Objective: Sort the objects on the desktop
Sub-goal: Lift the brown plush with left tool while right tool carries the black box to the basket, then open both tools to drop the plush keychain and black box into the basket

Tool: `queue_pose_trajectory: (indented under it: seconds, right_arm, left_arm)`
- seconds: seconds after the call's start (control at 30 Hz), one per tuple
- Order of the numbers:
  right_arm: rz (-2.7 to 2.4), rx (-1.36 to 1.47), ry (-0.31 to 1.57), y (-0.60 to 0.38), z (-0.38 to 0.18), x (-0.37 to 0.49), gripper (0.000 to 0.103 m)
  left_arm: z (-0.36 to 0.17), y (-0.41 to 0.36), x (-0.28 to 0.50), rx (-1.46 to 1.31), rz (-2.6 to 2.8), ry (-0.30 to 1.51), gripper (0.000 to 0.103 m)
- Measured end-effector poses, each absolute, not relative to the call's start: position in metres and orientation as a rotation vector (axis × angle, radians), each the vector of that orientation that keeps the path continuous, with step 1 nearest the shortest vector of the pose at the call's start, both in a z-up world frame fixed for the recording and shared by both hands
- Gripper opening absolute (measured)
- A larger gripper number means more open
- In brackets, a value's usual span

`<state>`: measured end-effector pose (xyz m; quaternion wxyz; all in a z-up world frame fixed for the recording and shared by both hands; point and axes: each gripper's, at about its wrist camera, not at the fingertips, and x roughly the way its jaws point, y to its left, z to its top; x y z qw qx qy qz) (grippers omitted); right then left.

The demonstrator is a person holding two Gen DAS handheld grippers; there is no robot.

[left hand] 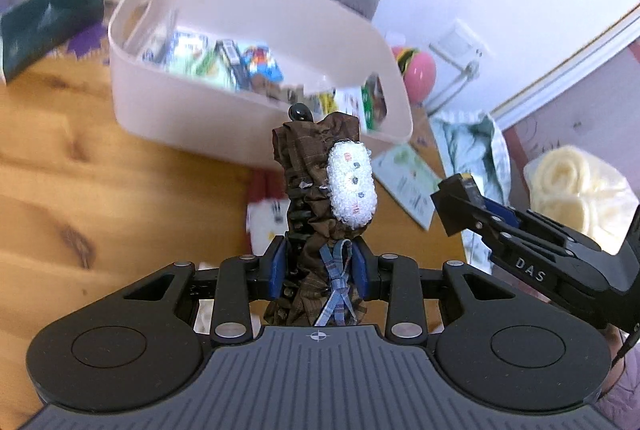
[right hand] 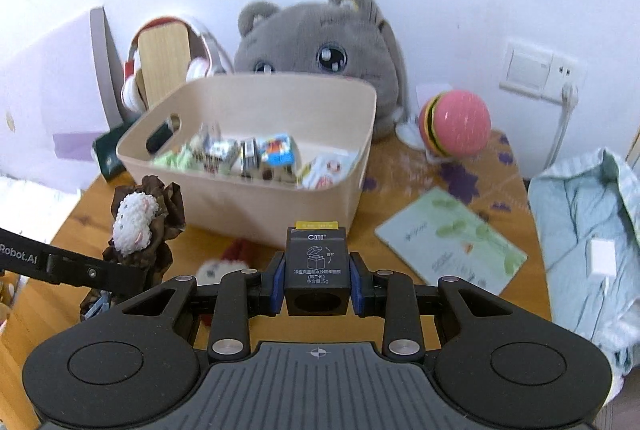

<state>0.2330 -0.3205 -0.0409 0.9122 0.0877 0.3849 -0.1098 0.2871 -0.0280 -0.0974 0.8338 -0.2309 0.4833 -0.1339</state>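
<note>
Left gripper [left hand: 320,266] clamped on a crumpled brown fabric hair clip with a white beaded oval ornament [left hand: 320,190], blue pads pressing its lower folds, clip standing upright above the round wooden table [left hand: 80,170]. Right gripper [right hand: 317,284] clamped on a small black cardboard box with white printing and a yellow top edge [right hand: 316,266], held off the tabletop.

Straight ahead of both, a beige plastic storage bin with handle slots [right hand: 280,198], partly filled with small colourful packets and boxes [right hand: 256,154]. Behind the bin, against the white wall, a grey plush cat [right hand: 320,46]; to its left, white and red headphones [right hand: 200,70] hung on a wooden stand, and a dark green box [right hand: 108,154] at the bin's left corner. Right of the bin, a pink ball-shaped toy with a burger pattern [right hand: 456,128] and a pale green notebook [right hand: 448,242] lying flat. On the table below the grippers, near the bin's front wall, a small red and white plush figure [right hand: 224,266], blurred. Beyond the table's right edge, pale blue-green cloth [right hand: 584,230].
</note>
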Motion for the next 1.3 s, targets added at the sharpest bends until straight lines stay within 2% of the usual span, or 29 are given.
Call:
queue_pose_trajectory:
  seconds: [0.63, 0.9, 1.3]
  right_arm:
    - [-0.218, 0.110, 0.676, -0.340, 0.003, 0.304, 0.029]
    - [-0.180, 0.089, 0.692, -0.345, -0.008, 0.351, 0.029]
    - [-0.149, 0.000, 0.802, -0.335, -0.056, 0.400, 0.029]
  left_arm:
    - [-0.046, -0.010, 0.372, -0.420, -0.216, 0.869, 0.034]
    - [-0.057, -0.001, 0.404, -0.366, -0.157, 0.870, 0.034]
    - [-0.097, 0.005, 0.441, -0.283, -0.067, 0.935, 0.034]
